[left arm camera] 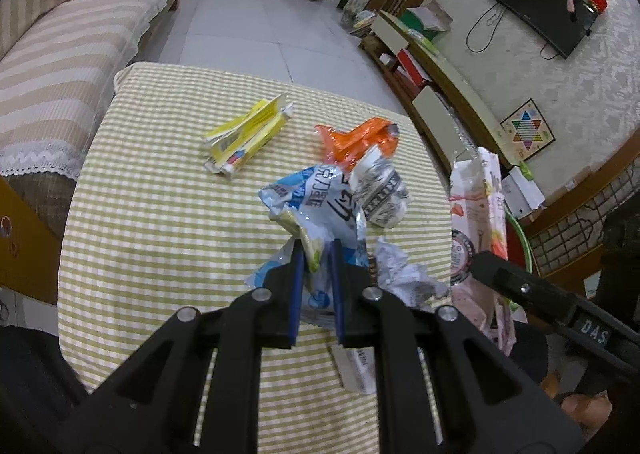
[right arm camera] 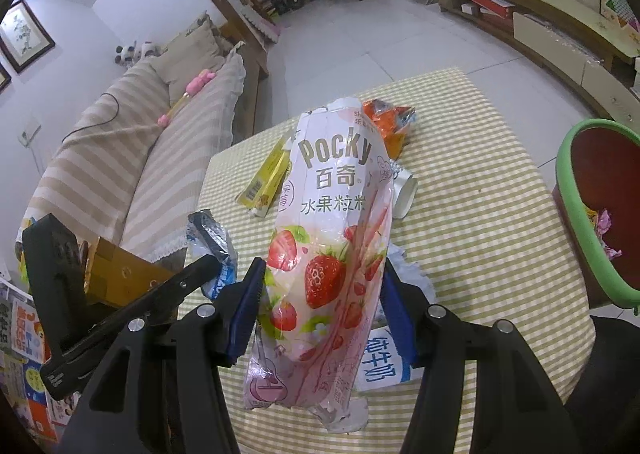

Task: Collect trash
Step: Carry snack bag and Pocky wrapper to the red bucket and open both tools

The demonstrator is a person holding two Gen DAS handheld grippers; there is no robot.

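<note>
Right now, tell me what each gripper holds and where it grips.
The left gripper pinches the blue-and-white wrapper at its near edge. The right gripper clamps the pink Pocky bag across its lower middle.

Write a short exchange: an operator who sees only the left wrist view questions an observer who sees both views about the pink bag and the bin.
Operator: What is printed on the pink bag beside the table?
Observer: The right gripper pinches that pink bag; it reads Pocky, with strawberries pictured.
Operator: I see only a bit of green rim. Is anything in the bin?
Observer: Yes, pink wrappers lie inside the green-rimmed bin.
</note>
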